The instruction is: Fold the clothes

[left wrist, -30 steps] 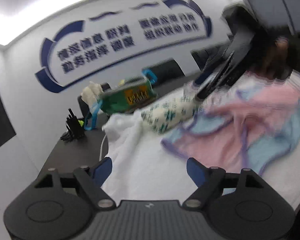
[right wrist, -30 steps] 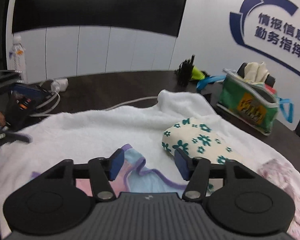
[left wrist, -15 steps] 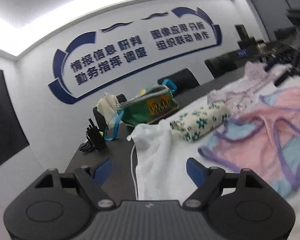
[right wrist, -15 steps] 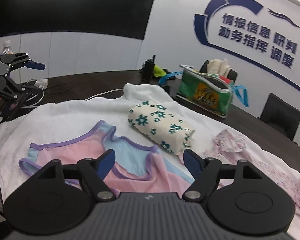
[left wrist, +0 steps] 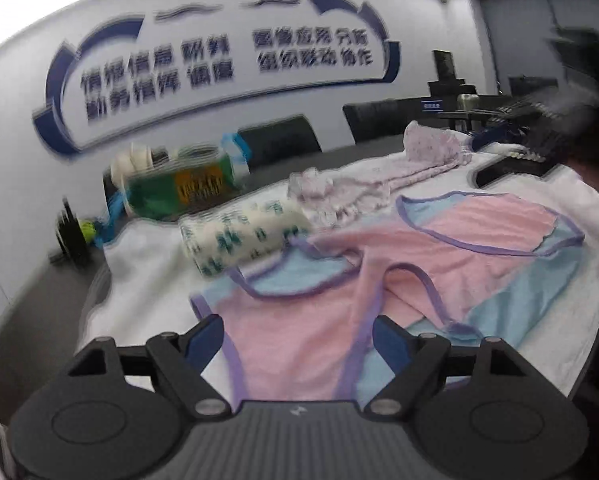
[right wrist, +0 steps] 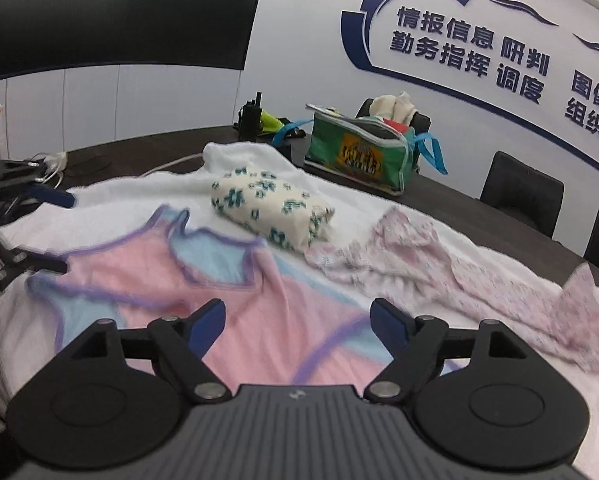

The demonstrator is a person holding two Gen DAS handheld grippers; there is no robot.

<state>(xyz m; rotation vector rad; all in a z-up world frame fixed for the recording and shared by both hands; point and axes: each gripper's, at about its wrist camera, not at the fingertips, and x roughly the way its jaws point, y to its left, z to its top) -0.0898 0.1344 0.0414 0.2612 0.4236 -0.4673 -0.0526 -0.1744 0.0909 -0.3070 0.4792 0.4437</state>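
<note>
Pink-and-blue garment (right wrist: 267, 300) is now lying released on the desk; right claw (right wrist: 298, 322) is opening, left claw (left wrist: 298, 342) gaping wide, both empty.

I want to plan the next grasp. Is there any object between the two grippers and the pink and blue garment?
Nothing visible. The left gripper and right gripper hover open directly over the pink and blue garment. The folded floral bundle lies beyond it.

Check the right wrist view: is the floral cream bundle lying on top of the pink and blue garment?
No, the floral cream bundle rests on the white towel just beyond the pink and blue garment.
</note>
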